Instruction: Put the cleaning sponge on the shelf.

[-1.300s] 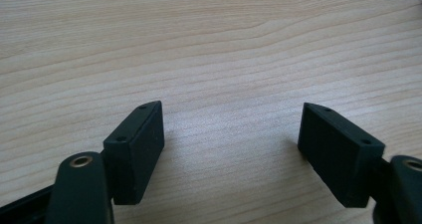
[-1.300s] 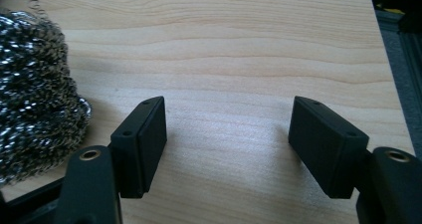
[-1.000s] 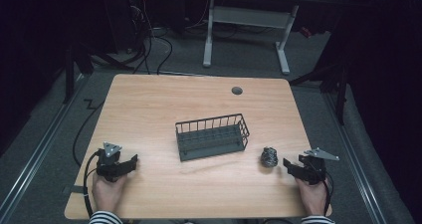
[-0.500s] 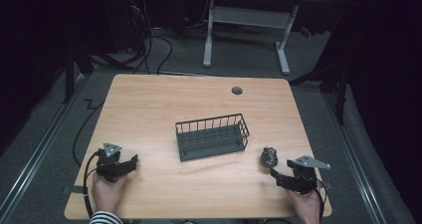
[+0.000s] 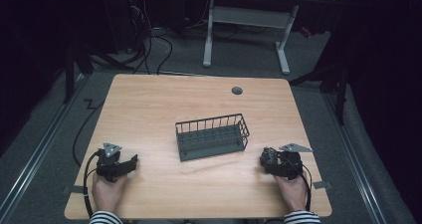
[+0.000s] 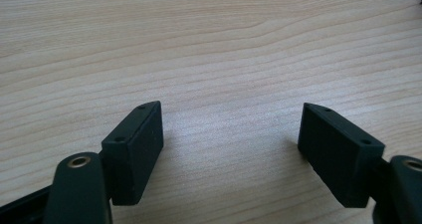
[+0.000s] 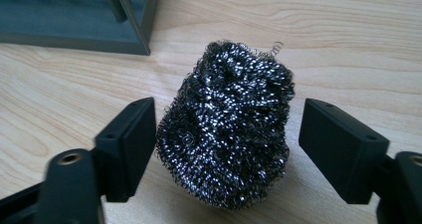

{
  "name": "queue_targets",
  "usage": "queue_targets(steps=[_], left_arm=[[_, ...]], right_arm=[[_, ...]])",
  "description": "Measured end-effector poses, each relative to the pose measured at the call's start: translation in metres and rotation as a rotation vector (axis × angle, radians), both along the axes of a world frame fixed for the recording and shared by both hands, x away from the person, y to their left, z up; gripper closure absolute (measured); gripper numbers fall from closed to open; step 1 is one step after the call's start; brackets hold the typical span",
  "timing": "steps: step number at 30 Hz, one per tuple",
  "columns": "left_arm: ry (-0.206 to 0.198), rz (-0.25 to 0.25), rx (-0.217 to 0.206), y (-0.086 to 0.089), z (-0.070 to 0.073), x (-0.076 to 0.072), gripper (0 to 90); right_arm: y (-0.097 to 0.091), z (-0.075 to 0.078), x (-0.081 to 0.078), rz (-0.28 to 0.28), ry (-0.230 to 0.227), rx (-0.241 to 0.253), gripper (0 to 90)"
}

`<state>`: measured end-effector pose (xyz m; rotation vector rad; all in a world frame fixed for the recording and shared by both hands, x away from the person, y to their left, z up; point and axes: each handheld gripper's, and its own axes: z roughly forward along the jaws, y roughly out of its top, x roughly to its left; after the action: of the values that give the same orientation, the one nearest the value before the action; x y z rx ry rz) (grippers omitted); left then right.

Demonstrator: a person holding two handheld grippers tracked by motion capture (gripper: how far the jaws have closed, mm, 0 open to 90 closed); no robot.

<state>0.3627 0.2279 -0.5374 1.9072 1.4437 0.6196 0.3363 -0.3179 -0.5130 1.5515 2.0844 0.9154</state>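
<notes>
The right hand-held gripper [image 7: 226,149] has just been closing, its jaws either side of the scourer [image 7: 226,122], one touching it, the other apart. The left hand-held gripper [image 6: 231,149] rests released on the pale wood counter [image 5: 149,109], near the basket [image 5: 211,137]. The high view adds dark floor, cables and a desk frame [image 5: 246,22] beyond; the right gripper view shows the scourer's steel coils.

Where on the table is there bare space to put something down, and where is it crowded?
The table is mostly bare: the whole far strip behind the wire basket, apart from the small round cap, and the wide patch between the basket and the left gripper. It is crowded only near the basket's right end, where the right gripper straddles the steel scourer.
</notes>
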Motion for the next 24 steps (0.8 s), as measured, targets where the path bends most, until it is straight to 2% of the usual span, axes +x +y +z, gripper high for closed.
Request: queue_targets(steps=[4,15,24], left_arm=[[0.002,-0.002,-0.003,0.000,0.000,0.000,26.1],[0.002,-0.001,-0.016,0.002,0.000,0.000,26.1],[0.003,-0.001,-0.015,0.002,0.000,0.000,26.2]], right_arm=[[0.002,0.000,-0.001,0.005,-0.019,-0.005,34.2],[0.005,0.004,-0.006,0.009,-0.043,-0.036,39.0],[0.003,0.016,-0.010,0.046,-0.070,0.025,39.7]])
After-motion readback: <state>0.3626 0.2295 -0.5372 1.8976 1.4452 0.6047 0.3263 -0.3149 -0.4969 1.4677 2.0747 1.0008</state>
